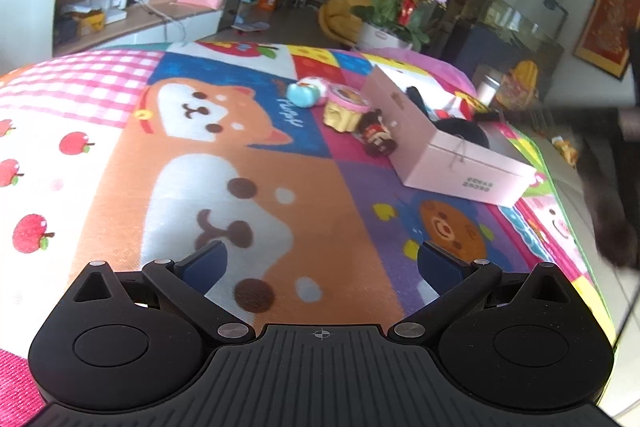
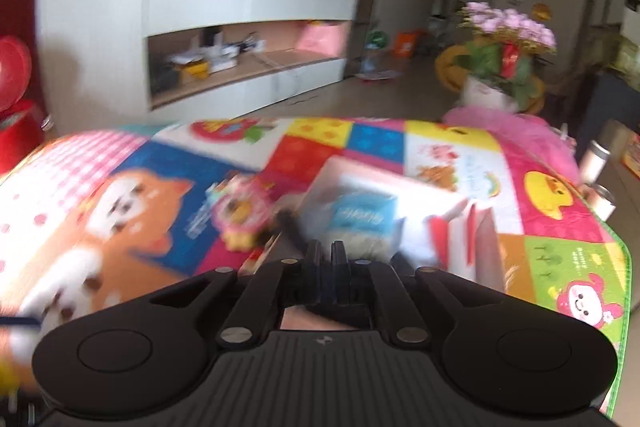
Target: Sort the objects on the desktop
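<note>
Left tool (image 1: 320, 259): jaws spread wide, nothing between them. It hovers over the near part of the surface (image 1: 100, 163), which is covered w/ a cartoon-print mat. Remaining loose items lie ahead and to the right of this tool, well apart from it.

Right tool (image 2: 326, 255): jaws fully closed, tips together, nothing visibly gripped. It sits directly over the near edge of the pink box (image 1: 460, 163); view is motion-blurred, so contact w/ the box can't be confirmed.

Key relation, as a judgement: the loose items form a short row just beside the box's left wall, so the right tool is the nearer one. The next pick likely calls for a shift left from the box and opening the jaws.

Row, near to far:
- Small dark bottle (image 1: 378, 137), red label, lying on its side against the box, long axis running roughly toward the camera.
- Pink-lidded yellow cup (image 1: 346, 107), upright.
- Teal round toy (image 1: 302, 94), farthest.

Box contents: a blue packet (image 2: 362, 213) and dark items; approx. half full.

Legible text: "PUPPY" on the mat's blue patch. The box end-label print and the bottle label are too small to read.
</note>
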{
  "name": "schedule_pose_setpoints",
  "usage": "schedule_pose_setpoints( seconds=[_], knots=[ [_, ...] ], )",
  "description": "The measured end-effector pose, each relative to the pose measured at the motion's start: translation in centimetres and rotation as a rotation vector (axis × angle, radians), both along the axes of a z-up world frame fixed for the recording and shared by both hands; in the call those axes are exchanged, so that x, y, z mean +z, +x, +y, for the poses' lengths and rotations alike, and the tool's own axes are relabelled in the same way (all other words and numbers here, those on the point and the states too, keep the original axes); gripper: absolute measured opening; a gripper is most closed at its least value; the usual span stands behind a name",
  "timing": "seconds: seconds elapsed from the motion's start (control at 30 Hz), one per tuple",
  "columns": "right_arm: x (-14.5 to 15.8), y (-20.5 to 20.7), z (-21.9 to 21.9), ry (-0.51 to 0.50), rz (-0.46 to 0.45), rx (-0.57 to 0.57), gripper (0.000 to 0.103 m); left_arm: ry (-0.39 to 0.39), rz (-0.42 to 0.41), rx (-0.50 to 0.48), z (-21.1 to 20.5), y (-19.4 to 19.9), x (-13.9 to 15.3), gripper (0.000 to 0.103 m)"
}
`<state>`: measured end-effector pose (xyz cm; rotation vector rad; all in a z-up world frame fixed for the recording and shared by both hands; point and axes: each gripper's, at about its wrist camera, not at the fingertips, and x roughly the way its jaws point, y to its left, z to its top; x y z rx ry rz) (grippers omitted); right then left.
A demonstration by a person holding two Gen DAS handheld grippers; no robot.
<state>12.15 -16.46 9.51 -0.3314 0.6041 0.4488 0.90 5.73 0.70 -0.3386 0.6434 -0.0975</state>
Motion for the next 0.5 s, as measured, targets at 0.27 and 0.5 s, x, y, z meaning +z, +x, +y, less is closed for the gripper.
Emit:
schedule_pose_setpoints(
  seconds=[0.27,0.5],
  knots=[
    [-4.5,-0.6,0.2,-0.044,0.075,-0.03,0.027,0.016,-0.006,-0.055,-1.7,0.1,0.3,0.103],
    [-4.0,-0.2,0.4,0.002,0.08,-0.039,0.002,0.027,0.007,-0.047,-1.8,0.1,0.0,0.103]
  ],
)
